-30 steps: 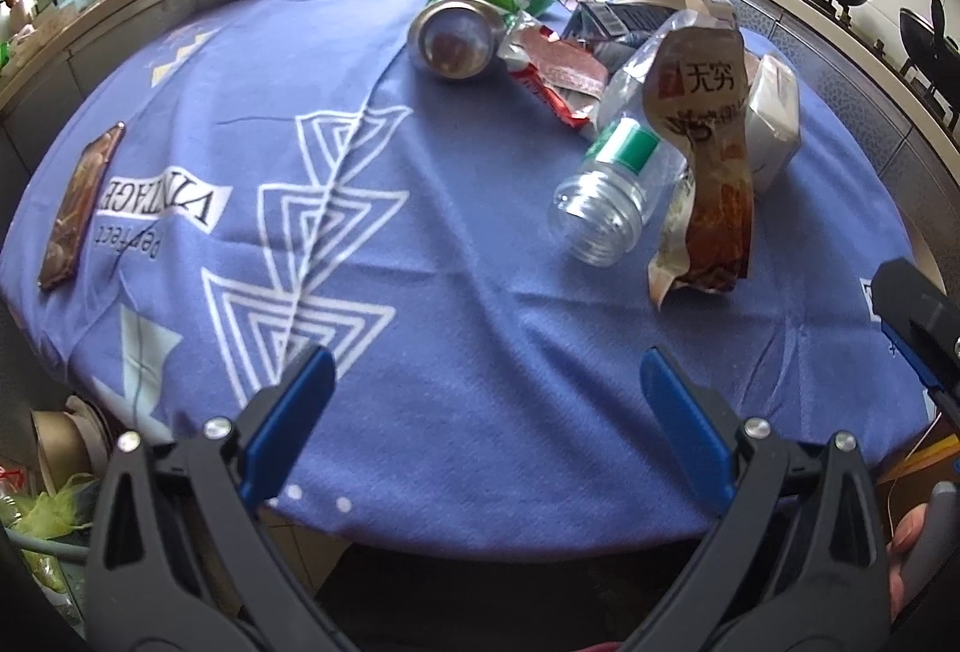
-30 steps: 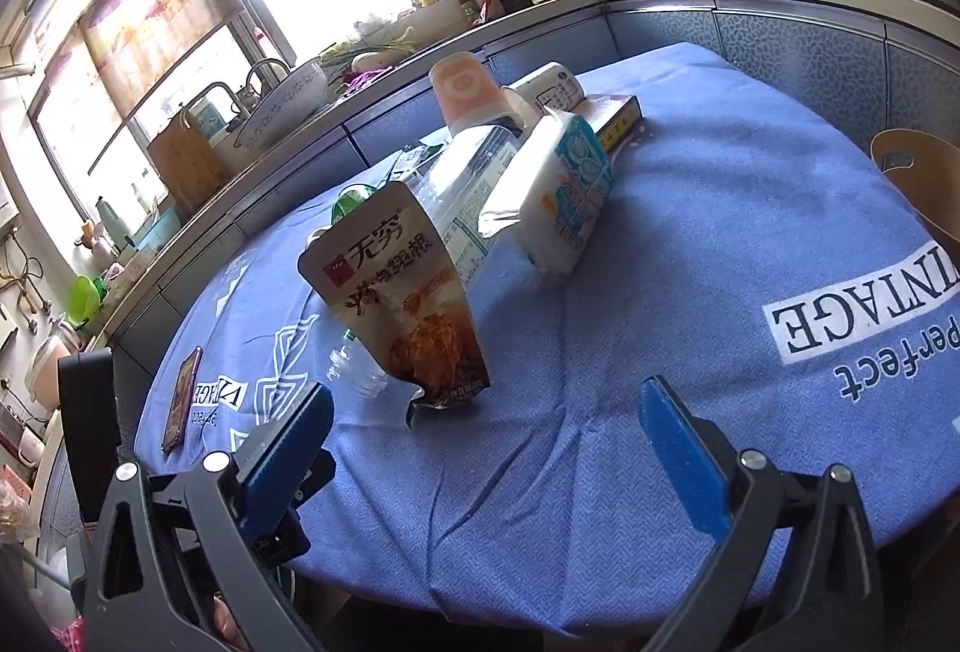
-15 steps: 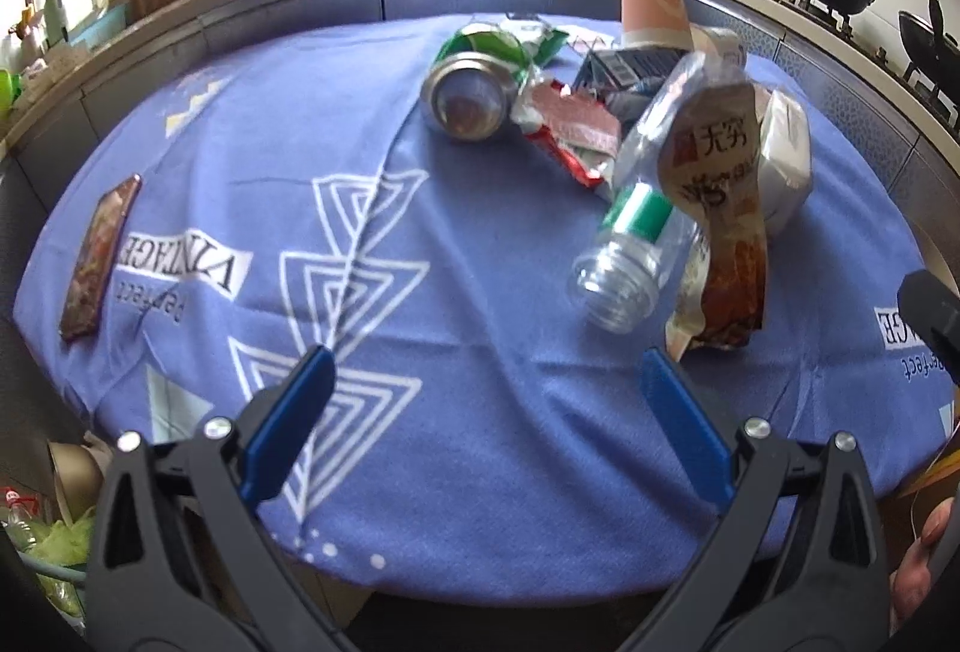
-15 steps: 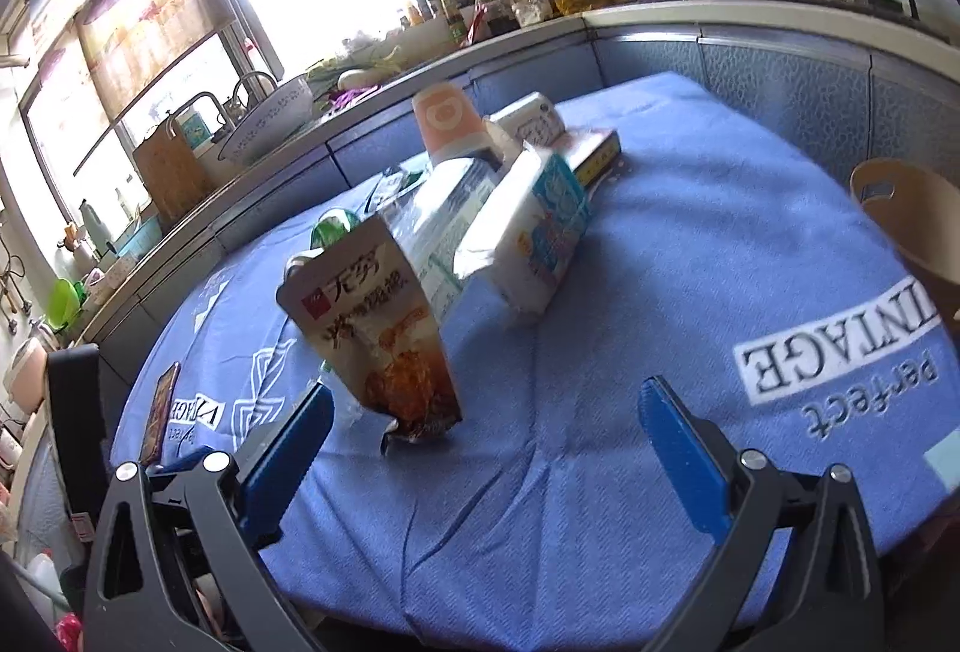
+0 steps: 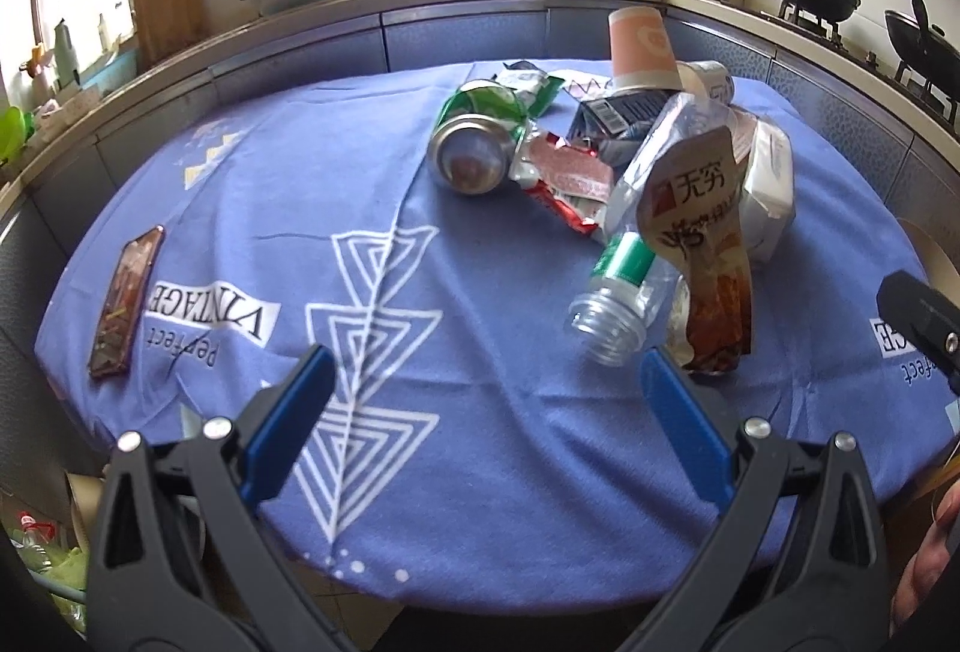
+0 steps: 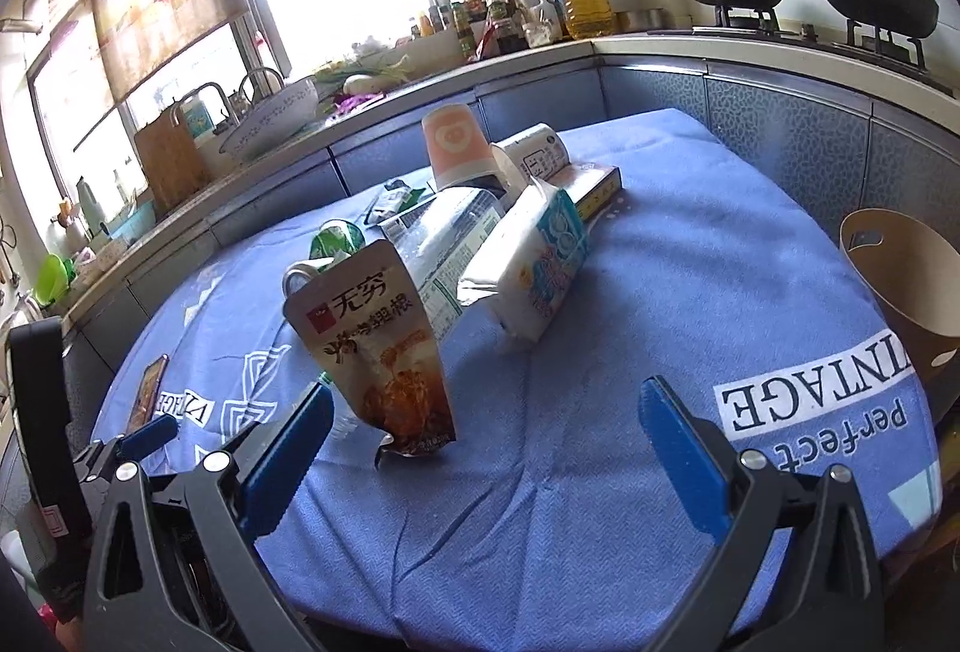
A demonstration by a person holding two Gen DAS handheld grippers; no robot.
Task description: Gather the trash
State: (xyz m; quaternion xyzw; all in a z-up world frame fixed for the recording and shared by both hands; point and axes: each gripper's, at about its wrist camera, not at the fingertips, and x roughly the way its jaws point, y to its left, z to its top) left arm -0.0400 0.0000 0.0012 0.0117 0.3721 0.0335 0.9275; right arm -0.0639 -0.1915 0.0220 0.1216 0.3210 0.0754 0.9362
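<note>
Trash heap on round table, both grippers empty.
Left gripper (image 5: 480, 388) and right gripper (image 6: 486, 421), jaws spread, hover off the near edge; snack pouch (image 6: 384, 346), plastic bottle (image 5: 624, 268) and can (image 5: 474, 147) crowd the far-right edge; tablecloth (image 5: 300, 208) bare toward the left edge.

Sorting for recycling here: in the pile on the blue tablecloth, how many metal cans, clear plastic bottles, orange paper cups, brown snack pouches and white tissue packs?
green metal can: 1
clear plastic bottle: 1
orange paper cup: 1
brown snack pouch: 1
white tissue pack: 1
Total: 5
</note>
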